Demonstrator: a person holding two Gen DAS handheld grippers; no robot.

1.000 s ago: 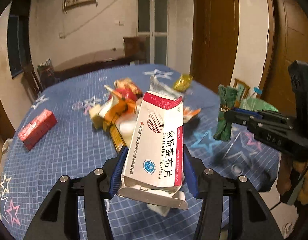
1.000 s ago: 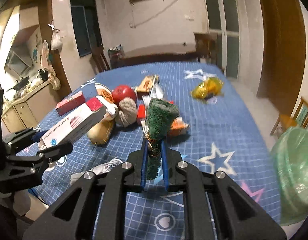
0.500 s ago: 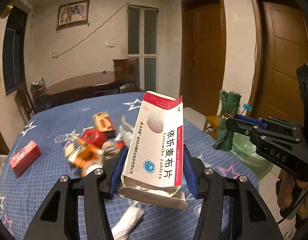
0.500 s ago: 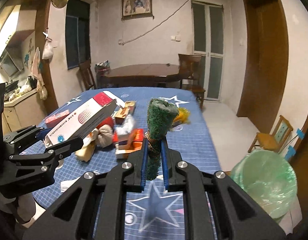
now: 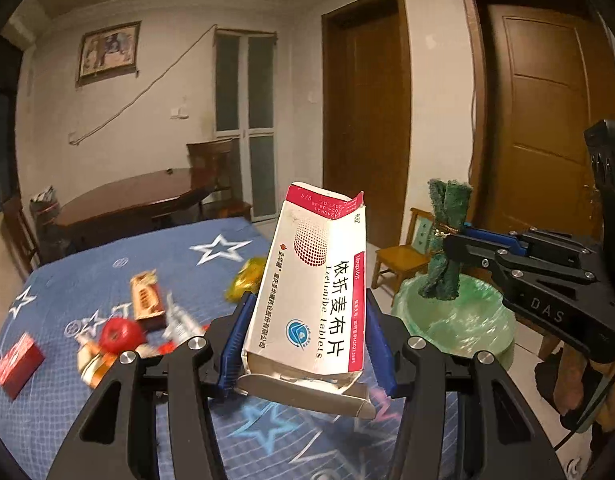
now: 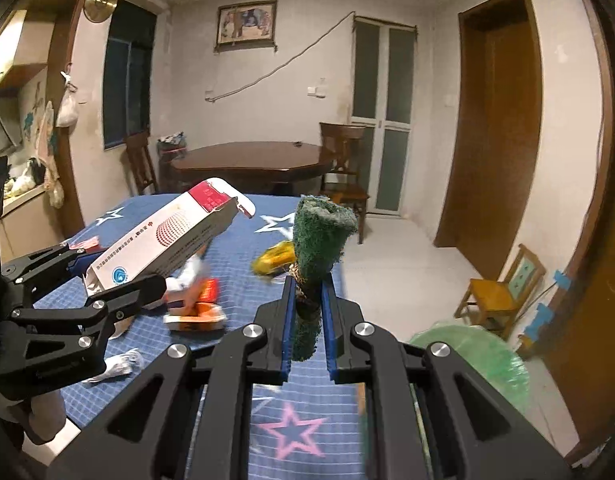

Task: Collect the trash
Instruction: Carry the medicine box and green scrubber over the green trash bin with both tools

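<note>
Two grippers up, one piece each: the left gripper [image 5: 307,344] clamps a white-and-red box [image 5: 315,296] above the table [image 5: 87,272], the right gripper [image 6: 307,300] pinches a green roll [image 6: 313,264]. One green-lined bin [image 5: 459,328] sits on the floor beside the table, the roll above it; its contents aren't clear. One red carton [image 5: 17,364] and one yellow wrapper [image 5: 245,280] lie on the table.

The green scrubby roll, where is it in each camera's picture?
Left wrist view: the green scrubby roll is at right, upright, pinched by the right hand-held gripper, above the green-lined bin.
Right wrist view: it stands in the centre between that gripper's blue pads.
Shared landmark: the white medicine box, clamped in the left hand-held gripper.
</note>
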